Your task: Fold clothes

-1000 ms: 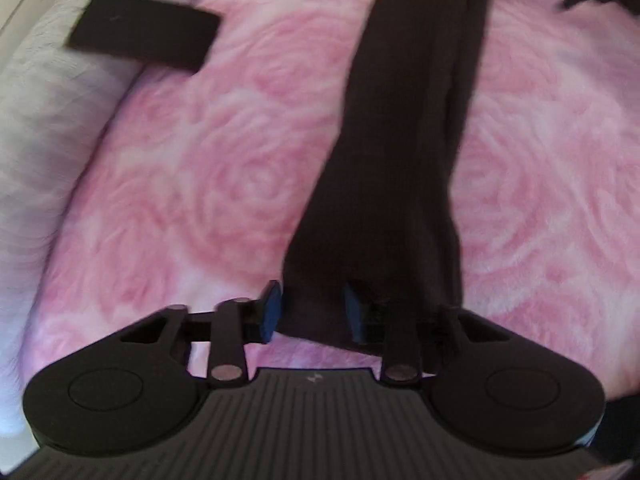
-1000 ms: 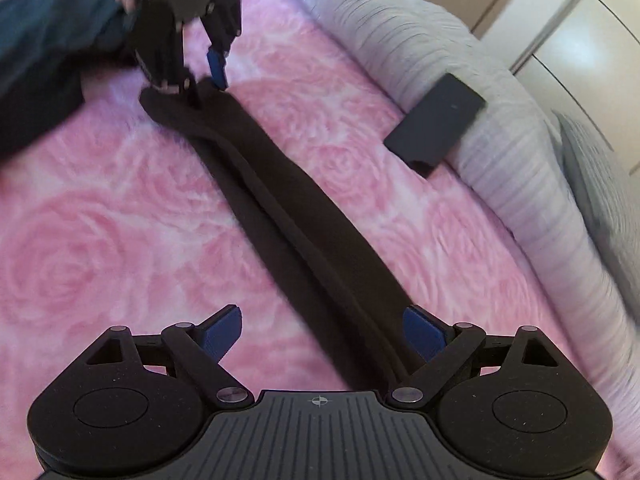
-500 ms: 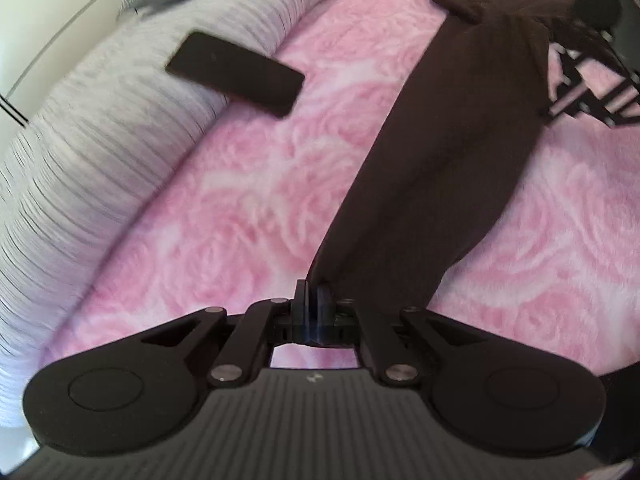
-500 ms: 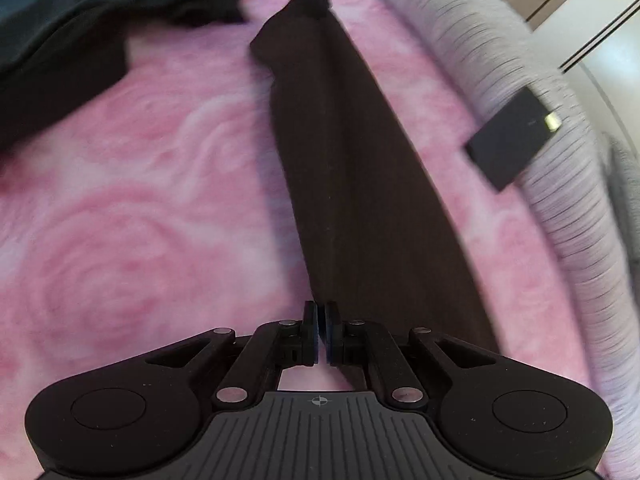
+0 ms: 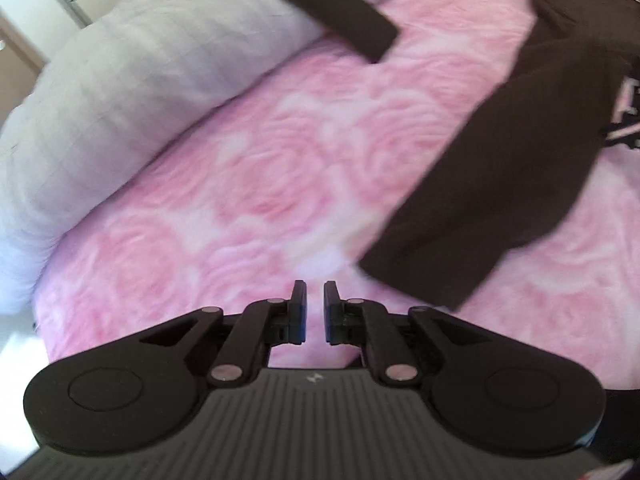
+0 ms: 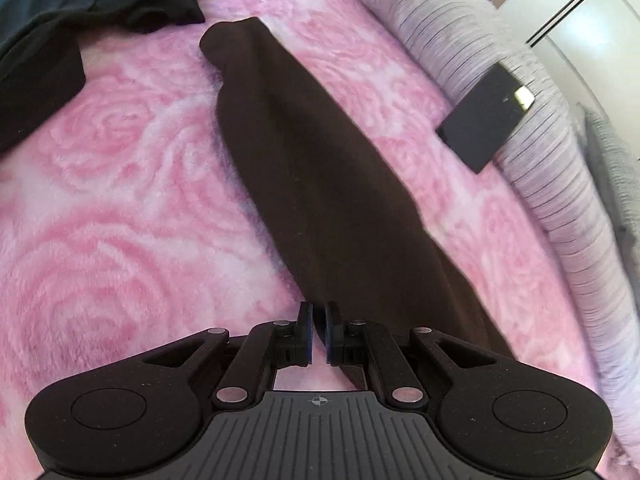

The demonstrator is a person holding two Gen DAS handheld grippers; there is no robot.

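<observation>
A long dark brown folded garment (image 6: 320, 184) lies on the pink rose-patterned blanket (image 6: 120, 200). In the left wrist view the same garment (image 5: 512, 168) lies to the right of my left gripper (image 5: 315, 304), apart from it; that gripper's jaws stand slightly apart with nothing between them. My right gripper (image 6: 319, 322) sits at the garment's near end, its jaws nearly closed with a narrow gap and the cloth edge just beyond the tips; I cannot tell whether cloth is pinched.
A grey quilted pillow roll (image 5: 140, 80) borders the blanket, with a flat black phone-like slab (image 5: 336, 20) on it, also in the right wrist view (image 6: 484, 120). More dark clothes (image 6: 60, 20) are heaped at the far left. Cupboard doors (image 6: 580, 20) stand behind.
My left gripper has let go of the garment's end, opened a little and moved left, away from it. The garment now lies flat. My right gripper's jaws have parted slightly.
</observation>
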